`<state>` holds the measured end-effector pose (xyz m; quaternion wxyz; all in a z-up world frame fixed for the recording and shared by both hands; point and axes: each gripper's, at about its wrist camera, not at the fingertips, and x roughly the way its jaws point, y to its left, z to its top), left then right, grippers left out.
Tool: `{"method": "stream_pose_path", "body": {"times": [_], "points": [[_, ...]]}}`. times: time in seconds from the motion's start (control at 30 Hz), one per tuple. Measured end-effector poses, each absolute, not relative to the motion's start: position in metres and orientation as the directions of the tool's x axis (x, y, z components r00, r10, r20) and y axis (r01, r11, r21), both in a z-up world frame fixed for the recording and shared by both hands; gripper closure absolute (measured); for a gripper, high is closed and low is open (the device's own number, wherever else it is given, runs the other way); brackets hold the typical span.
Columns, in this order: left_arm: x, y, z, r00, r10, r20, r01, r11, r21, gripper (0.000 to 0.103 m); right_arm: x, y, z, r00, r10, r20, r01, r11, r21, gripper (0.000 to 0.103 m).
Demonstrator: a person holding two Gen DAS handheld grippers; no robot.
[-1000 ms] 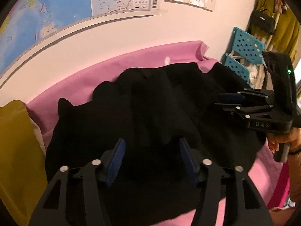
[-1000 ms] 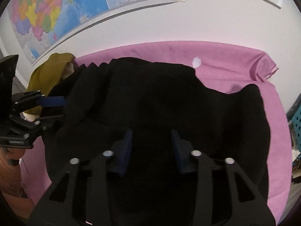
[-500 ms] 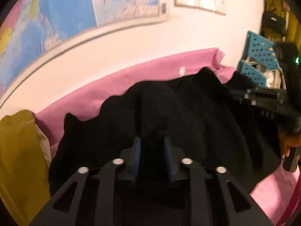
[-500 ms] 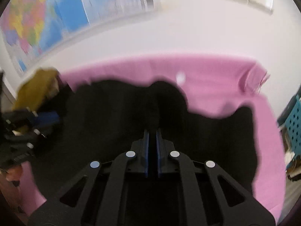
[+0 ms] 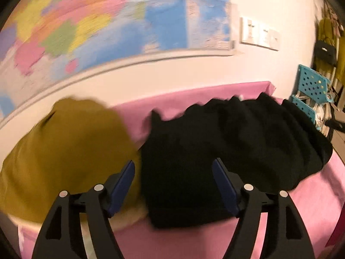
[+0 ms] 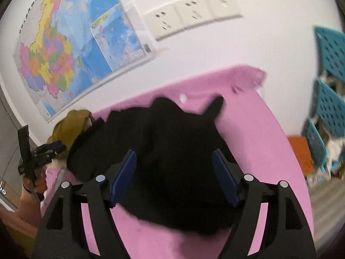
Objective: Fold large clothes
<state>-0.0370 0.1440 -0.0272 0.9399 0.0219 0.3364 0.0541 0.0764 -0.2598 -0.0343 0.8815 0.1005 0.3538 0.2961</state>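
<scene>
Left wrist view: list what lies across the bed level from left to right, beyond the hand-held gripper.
Mustard-yellow garment → strip of pink sheet → black garment → blue perforated crates at the right edge.

A colourful wall map (image 6: pixel 71 49) hangs beside white sockets (image 6: pixel 189 15) (teal perforated crates (image 6: pixel 330 86) at right).

Black garment (image 6: pixel 172 151), bunched on pink cloth (image 6: pixel 254 140)

Dark, thick and rumpled, heaped in soft folds rather than spread flat; fills the centre of the right wrist view and centre-right of the left wrist view, one corner poking up toward the wall at its far edge.
</scene>
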Motion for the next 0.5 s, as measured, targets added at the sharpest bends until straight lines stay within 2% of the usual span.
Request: {"method": "stream_pose_path", "body": {"times": [0.13, 0.23, 0.3, 0.33, 0.37, 0.4, 0.43, 0.47, 0.5], "points": [[-0.054, 0.159, -0.051, 0.720, 0.082, -0.690, -0.093, 0.995, 0.021, 0.029, 0.045, -0.270, -0.064, 0.543, 0.561, -0.624, -0.443, 0.823, 0.355, 0.023], [-0.051, 0.158, -0.070, 0.685, 0.037, -0.728, -0.065, 0.998, -0.010, 0.026, 0.040, -0.263, -0.081, 0.536, 0.544, -0.646, -0.444, 0.832, 0.332, 0.024], [-0.041, 0.151, -0.082, 0.671, -0.005, -0.741, -0.030, 0.999, -0.035, 0.025, 0.044, -0.258, -0.088, 0.547, 0.537, -0.642, -0.440, 0.837, 0.325, 0.030], [-0.034, 0.148, -0.087, 0.666, -0.014, -0.746, -0.030, 0.999, -0.046, 0.026, 0.046, -0.257, -0.089, 0.547, 0.551, -0.630, -0.447, 0.829, 0.338, 0.047], [-0.029, 0.147, -0.090, 0.663, -0.026, -0.748, -0.024, 0.998, -0.055, 0.033, 0.051, -0.255, -0.089, 0.527, 0.583, -0.619, -0.461, 0.807, 0.368, 0.061], [-0.025, 0.145, -0.092, 0.660, -0.048, -0.750, -0.009, 0.997, -0.071, 0.047, 0.053, -0.257, -0.088, 0.529, 0.586, -0.614, -0.452, 0.807, 0.381, 0.069], [-0.021, 0.144, -0.093, 0.663, -0.058, -0.746, -0.009, 0.996, -0.086, 0.052, 0.053, -0.262, -0.085, 0.534, 0.596, -0.600, -0.458, 0.800, 0.387, 0.082], [-0.020, 0.144, -0.090, 0.674, -0.064, -0.736, -0.018, 0.994, -0.103, 0.070, 0.052, -0.268, -0.077, 0.540, 0.621, -0.569, -0.470, 0.783, 0.408, 0.086], [-0.020, 0.144, -0.087, 0.677, -0.076, -0.732, -0.018, 0.993, -0.120, 0.078, 0.050, -0.272, -0.069, 0.541, 0.632, -0.555, -0.472, 0.774, 0.422, 0.087]]}}
